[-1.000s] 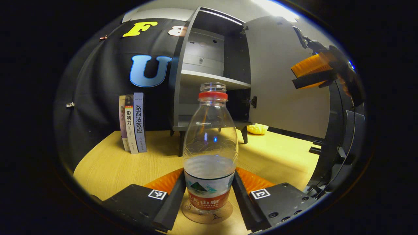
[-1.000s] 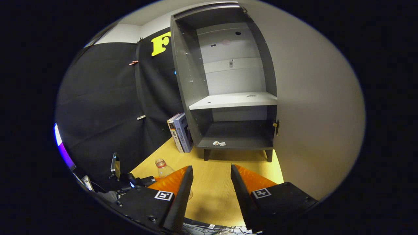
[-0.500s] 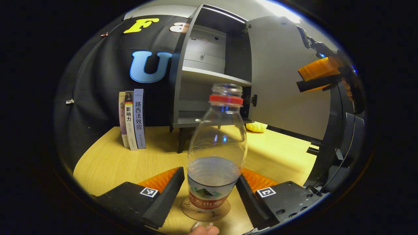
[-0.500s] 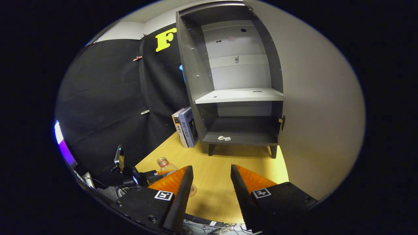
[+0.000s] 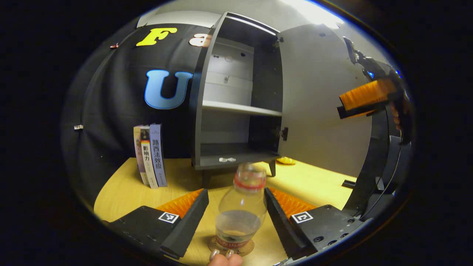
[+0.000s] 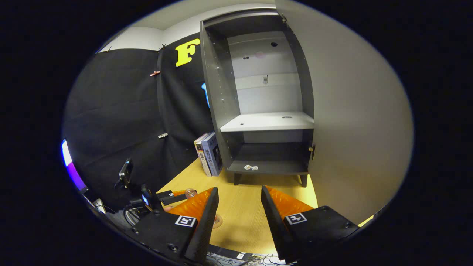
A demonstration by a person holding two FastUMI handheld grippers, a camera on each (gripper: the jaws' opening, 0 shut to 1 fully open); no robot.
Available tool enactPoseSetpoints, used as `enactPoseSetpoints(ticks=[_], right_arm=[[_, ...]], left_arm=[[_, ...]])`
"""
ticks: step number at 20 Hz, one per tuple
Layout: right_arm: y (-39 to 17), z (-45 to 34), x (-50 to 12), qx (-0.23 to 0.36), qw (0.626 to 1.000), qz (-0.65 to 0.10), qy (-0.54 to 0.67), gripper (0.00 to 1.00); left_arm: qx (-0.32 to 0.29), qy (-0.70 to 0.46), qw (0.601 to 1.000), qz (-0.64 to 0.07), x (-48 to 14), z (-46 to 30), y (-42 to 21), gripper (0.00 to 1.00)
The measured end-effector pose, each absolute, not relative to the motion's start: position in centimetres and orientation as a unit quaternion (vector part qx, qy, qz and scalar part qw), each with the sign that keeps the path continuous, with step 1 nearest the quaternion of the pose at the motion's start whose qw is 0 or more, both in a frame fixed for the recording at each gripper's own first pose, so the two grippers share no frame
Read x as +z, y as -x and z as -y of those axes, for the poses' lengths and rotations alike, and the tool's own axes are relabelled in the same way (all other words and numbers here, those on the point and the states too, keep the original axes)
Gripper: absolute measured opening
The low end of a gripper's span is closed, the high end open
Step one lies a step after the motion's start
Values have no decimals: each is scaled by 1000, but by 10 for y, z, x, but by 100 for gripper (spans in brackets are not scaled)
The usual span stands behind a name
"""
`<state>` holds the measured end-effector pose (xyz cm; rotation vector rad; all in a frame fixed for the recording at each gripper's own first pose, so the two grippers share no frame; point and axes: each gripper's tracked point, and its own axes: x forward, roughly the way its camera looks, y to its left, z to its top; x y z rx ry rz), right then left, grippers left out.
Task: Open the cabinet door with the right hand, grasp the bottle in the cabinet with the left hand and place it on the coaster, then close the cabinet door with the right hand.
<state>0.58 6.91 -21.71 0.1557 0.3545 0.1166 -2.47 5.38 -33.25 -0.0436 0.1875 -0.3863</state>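
1 bottle (image 5: pixel 242 207) stood upright on 1 coaster (image 5: pixel 231 246), between the left gripper's (image 5: pixel 234 207) parted fingers, untouched. The right gripper (image 6: pixel 238 207) was spread wide, empty. 3 books (image 5: pixel 149 155) leaned beside 1 cabinet (image 5: pixel 236 107), its door (image 5: pixel 321 107) open.

3 books (image 5: pixel 150 155) upright on wood table (image 5: pixel 122 188), yellow obj (image 5: pixel 285 160) further back.

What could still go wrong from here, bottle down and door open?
1. The left gripper is open, its fingers flanking the bottle on the coaster; a skewed retreat may tip it.
2. The cabinet door is wide open; the right gripper, open and off it, must swing it shut without jolting the cabinet.
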Motion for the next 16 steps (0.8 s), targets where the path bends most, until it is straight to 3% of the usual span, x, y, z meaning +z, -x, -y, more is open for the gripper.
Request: enactPoseSetpoints(ticks=[6,11,16], right_arm=[[26,-46,-133,20,994,-101,-47,72],[92,17,-83,-84,995,-42,-38,72],[152,97,-62,-194,980,-17,-35,72]], left_arm=[[-248,32,967,-34,-205,-19,35,92],[-267,-15,964,5,-110,-32,47,95],[-258,34,965,-15,-61,-40,41,92]])
